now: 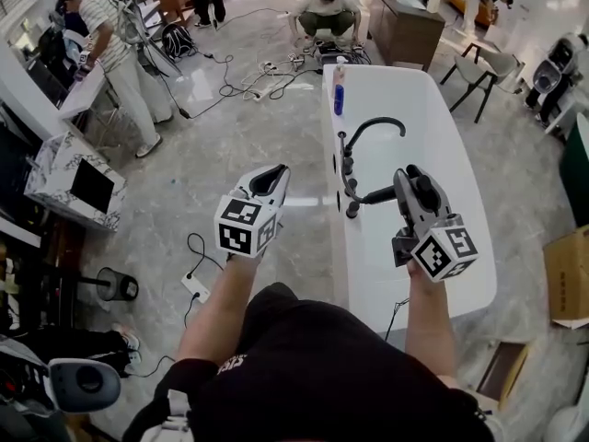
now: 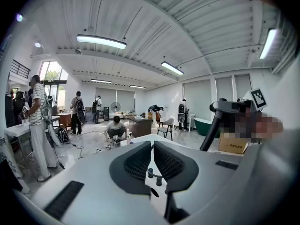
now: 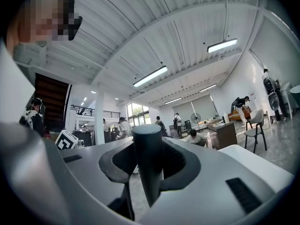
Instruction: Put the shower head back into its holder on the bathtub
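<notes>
Right gripper clamped on the shower head handle; left gripper shut, empty. We judge the looped hose may twist the handle in the jaws and spoil seating on the bathtub rim.

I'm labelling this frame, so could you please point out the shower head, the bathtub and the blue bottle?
shower head [image 3: 149, 163]: right gripper view, middle of its dark handle.
bathtub [image 1: 433, 95]: head view, bare white surface at its far end.
blue bottle [image 1: 339, 98]: head view, middle of its blue body.

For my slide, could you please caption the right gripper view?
Right gripper holding dark cylindrical shower head, white bathtub at right.
</notes>
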Available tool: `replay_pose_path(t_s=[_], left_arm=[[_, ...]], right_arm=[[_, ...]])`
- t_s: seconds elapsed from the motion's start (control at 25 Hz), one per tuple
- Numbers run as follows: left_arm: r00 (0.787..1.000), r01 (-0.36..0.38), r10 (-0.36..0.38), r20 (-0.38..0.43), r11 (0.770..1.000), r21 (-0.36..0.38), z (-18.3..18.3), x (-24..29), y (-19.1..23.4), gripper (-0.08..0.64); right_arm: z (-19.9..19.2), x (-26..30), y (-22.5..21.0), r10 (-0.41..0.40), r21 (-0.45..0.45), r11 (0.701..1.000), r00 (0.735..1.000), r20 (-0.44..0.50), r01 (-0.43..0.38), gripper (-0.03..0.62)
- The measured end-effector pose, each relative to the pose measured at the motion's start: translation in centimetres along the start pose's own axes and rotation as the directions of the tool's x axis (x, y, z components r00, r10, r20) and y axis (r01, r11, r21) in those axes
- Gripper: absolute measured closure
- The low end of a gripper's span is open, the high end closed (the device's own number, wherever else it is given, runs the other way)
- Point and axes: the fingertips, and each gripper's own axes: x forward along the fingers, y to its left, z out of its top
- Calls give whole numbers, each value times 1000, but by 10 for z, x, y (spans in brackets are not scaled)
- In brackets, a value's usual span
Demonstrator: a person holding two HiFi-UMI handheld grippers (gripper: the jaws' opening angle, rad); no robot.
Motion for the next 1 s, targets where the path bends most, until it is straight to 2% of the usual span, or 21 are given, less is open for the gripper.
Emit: replay_pose_path(t_s=[0.24,0.48,0.8,1.0], left_arm=[[1000,28,-28,3,1000,-1,-2,26,-2,526],[999,49,-49,-14,998,-29,-7,70,30,526],[997,68,-69,-24,997,-36,2,138,117,526],[994,104,-106,-30,993,-48,7,181,173,526]], right_arm=[[-6,11,-26,-9,19,1000,1000,6,9,466],[-9,59,-37,-9,15,1000,1000,-12,9,468],[-9,155,-59,-46,5,999,999,-12,47,469],[2,226,-70,-66,-32,997,998,0,66,471]])
